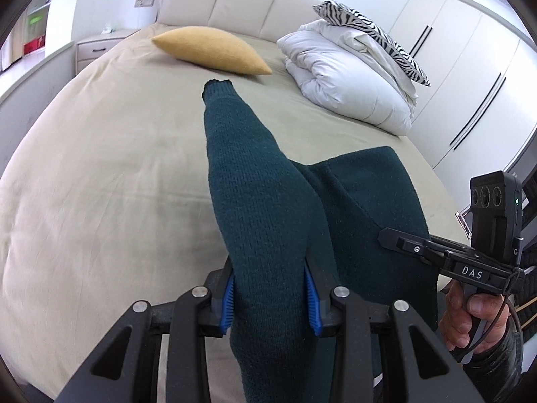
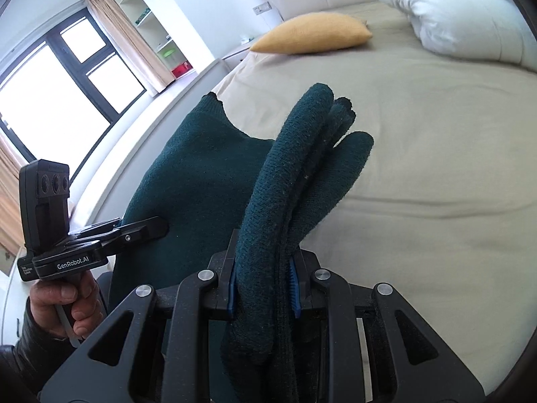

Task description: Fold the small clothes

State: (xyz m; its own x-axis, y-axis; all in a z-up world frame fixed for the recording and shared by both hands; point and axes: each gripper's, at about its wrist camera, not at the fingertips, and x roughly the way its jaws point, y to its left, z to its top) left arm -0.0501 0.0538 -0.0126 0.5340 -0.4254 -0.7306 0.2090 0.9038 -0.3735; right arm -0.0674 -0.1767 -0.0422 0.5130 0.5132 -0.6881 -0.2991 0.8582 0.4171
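Observation:
A dark green knitted sweater hangs in the air above the beige bed, held at two places. My left gripper is shut on a thick bunch of the knit, and a sleeve with its cuff stretches away from the blue pads. My right gripper is shut on several folded layers of the same sweater. In the left wrist view, the right gripper reaches into the knit from the right. In the right wrist view, the left gripper bites the cloth at the left.
A yellow cushion lies near the cream headboard. A folded white duvet with a zebra-print pillow sits at the bed's far right. White wardrobe doors stand to the right; a window and shelves are at the left.

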